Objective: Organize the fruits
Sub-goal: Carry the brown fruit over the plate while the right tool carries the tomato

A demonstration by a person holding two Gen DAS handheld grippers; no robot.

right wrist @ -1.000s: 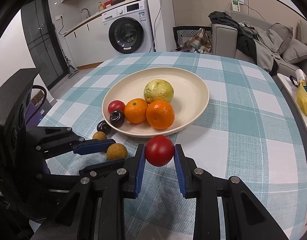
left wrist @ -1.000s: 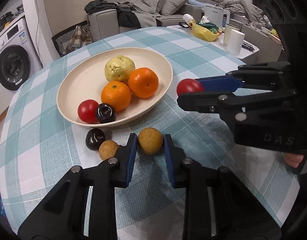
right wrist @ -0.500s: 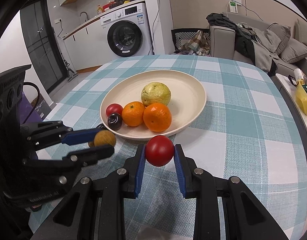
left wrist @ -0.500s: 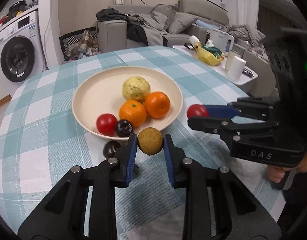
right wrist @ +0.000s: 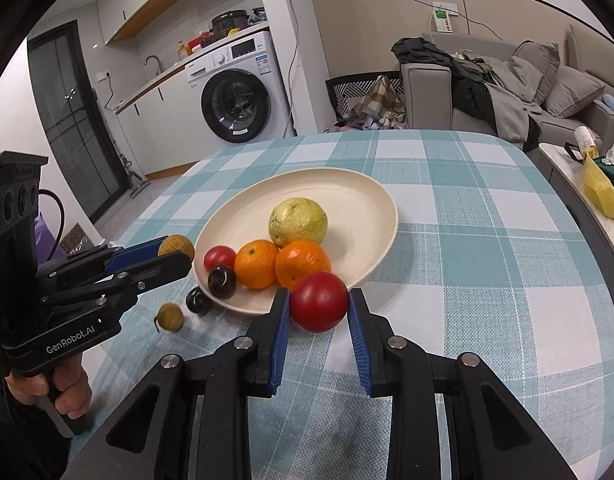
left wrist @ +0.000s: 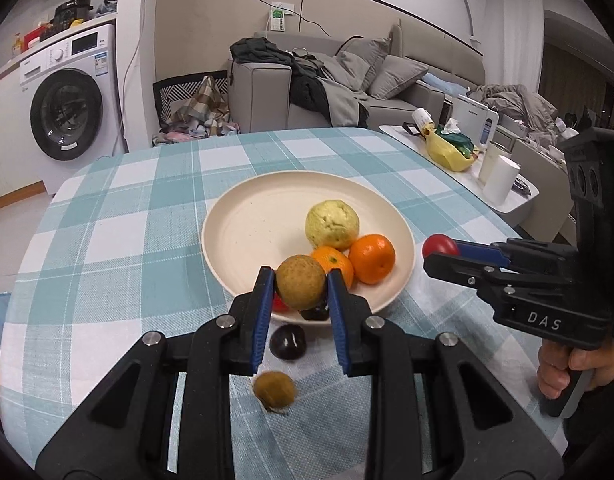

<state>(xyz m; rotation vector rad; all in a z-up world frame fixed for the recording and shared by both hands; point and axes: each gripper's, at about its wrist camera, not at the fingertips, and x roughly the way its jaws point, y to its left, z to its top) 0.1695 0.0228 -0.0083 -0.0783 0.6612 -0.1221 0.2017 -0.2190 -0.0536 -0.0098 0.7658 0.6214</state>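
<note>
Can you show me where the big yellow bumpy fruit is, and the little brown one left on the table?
Yellow bumpy fruit (right wrist: 298,222), right wrist view, middle of its skin.
Little brown fruit (left wrist: 274,391), left wrist view, its top.

plate (right wrist: 371,200): mid-table, guava (right wrist: 298,222) behind two oranges (right wrist: 255,264)
plum (right wrist: 198,301): on cloth, just beside plate rim

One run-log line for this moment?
left tongs: shut on brown fruit | right tongs: shut on red fruit | plate: five fruits | tablecloth: two loose
</note>
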